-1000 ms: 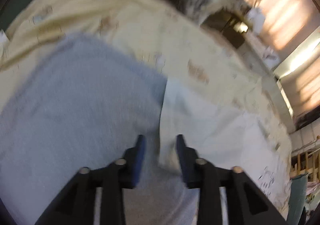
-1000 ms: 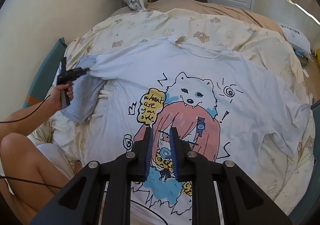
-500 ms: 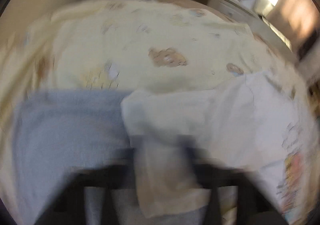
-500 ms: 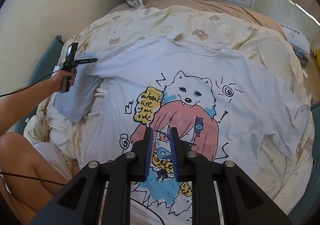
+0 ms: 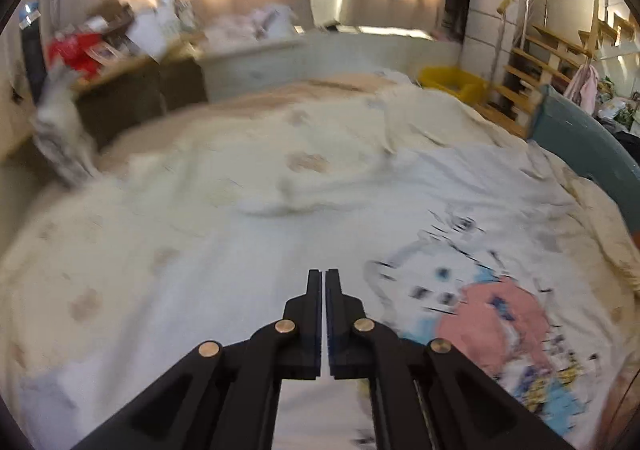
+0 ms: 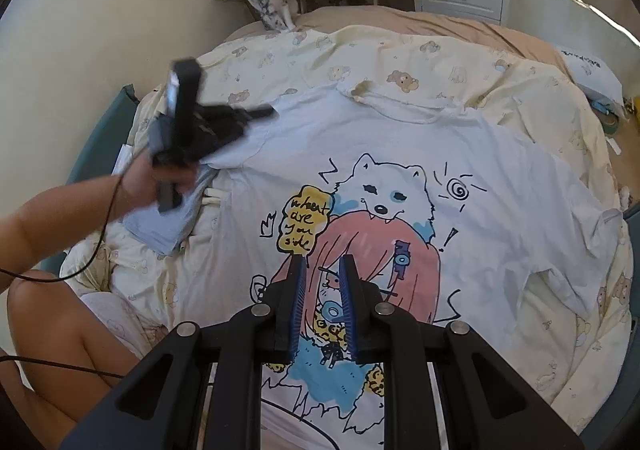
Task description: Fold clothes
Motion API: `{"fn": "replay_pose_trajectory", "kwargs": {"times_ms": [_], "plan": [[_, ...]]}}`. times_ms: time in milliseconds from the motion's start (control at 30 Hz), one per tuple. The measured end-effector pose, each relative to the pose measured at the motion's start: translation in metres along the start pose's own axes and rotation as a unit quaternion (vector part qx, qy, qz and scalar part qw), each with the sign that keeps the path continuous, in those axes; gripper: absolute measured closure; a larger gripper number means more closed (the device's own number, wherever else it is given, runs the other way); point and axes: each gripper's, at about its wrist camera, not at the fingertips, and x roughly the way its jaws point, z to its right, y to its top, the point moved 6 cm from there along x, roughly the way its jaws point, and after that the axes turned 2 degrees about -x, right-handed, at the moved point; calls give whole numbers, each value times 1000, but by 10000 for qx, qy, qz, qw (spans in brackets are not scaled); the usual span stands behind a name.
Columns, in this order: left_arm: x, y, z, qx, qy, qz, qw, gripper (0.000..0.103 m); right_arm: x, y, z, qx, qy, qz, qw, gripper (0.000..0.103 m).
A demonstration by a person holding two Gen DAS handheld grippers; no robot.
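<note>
White printed T-shirt [image 6: 460, 154] spread flat on the bed [image 6: 440, 62] for folding. Left gripper [image 5: 324, 278], jaws closed and apparently empty amid blur, hangs above its left shoulder; right gripper [image 6: 323, 282], slightly parted, holding nothing, hovers over the print.

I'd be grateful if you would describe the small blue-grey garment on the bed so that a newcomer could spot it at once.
Start from the big white T-shirt with the cartoon dog print, spread over the bear-patterned duvet. Follow its sleeve on the picture's left to the bed's edge: the blue-grey garment lies just below it. It is the only plain, unprinted, bluish cloth there.
</note>
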Motion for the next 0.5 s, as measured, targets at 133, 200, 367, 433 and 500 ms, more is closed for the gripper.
{"fn": "replay_pose_trajectory", "kwargs": {"times_ms": [133,200,367,433,500], "plan": [[14,-27,-36,-899,-59,-252,9956,61,-7,1,1,23,-43,87,10000,84],[13,-48,-73,-1393,100,-388,9894,46,-8,1,1,-11,-72,105,9999,84],[-29,-120,-191,-2664,681,-449,9604,36,0,5,-2,-17,-14,45,10000,84],[-53,-148,-232,-3205,817,-241,9434,24,6,5,-7,-79,-8,-12,10000,83],[-74,-169,-263,-3616,885,166,9280,24,11,4,-10,-138,-17,-87,9999,84]]}}
